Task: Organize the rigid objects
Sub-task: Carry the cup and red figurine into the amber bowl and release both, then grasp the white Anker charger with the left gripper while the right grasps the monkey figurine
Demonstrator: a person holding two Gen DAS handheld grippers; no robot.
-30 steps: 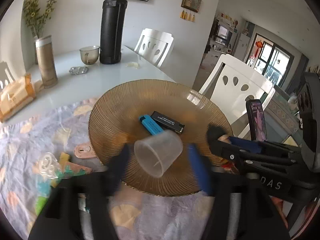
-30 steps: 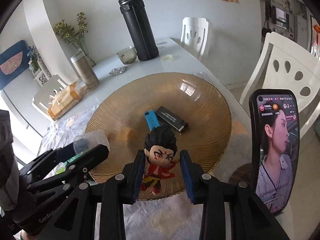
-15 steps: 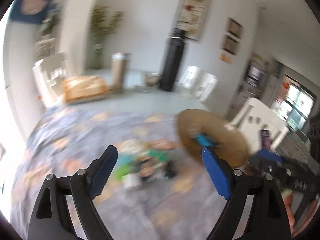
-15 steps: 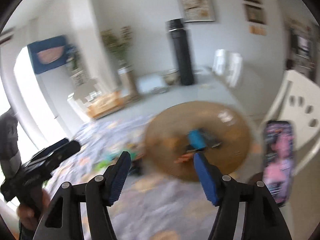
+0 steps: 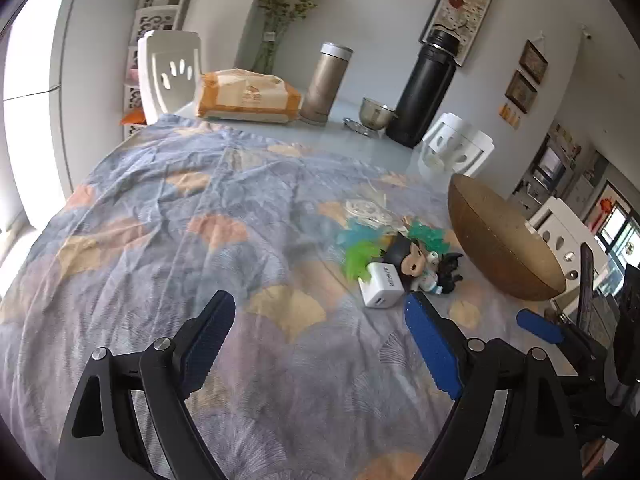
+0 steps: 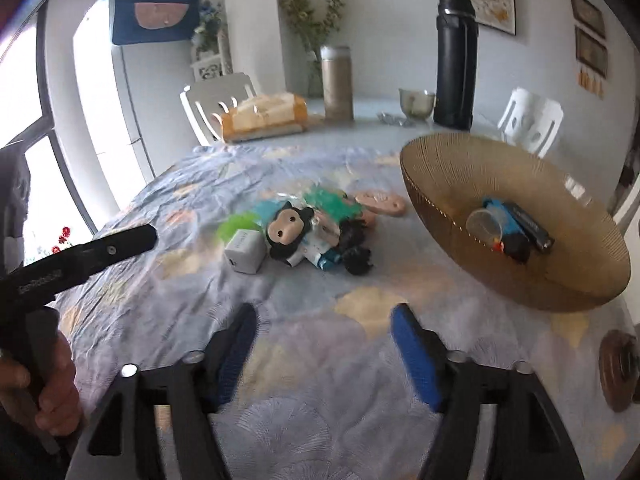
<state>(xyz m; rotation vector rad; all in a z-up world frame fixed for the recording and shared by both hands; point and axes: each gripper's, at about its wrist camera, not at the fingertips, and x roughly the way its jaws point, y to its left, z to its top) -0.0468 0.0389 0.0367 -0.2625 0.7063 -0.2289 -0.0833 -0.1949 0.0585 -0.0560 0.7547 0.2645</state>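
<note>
A brown ribbed bowl point(image 6: 448, 160) stands at the right of the table; it also shows in the left wrist view point(image 5: 496, 236). In it lie a clear plastic cup point(image 6: 485, 224), a blue lighter point(image 6: 501, 213), a black stick point(image 6: 532, 227) and a small red-and-black figure point(image 6: 514, 247). Left of the bowl a pile holds a white charger cube point(image 6: 245, 255), a monkey-headed figurine point(image 6: 291, 233), a black figure point(image 6: 357, 257) and green plastic bits point(image 6: 236, 224). The charger point(image 5: 382, 283) and figurine point(image 5: 412, 258) show in the left wrist view. My left gripper point(image 5: 320, 332) is open and empty. My right gripper point(image 6: 324, 344) is open and empty.
At the table's far end stand a black thermos point(image 6: 456, 64), a tan flask point(image 6: 338, 82), a metal cup point(image 6: 416, 102) and a tissue pack point(image 6: 264, 116). White chairs point(image 6: 218, 102) ring the table. A pink flat piece point(image 6: 380, 202) lies near the bowl. A floral cloth point(image 5: 180, 240) covers the table.
Both grippers have let go: the cup and the red figure now lie in the bowl. Both grippers have pulled back from the bowl, open and empty, and now face the pile.
</note>
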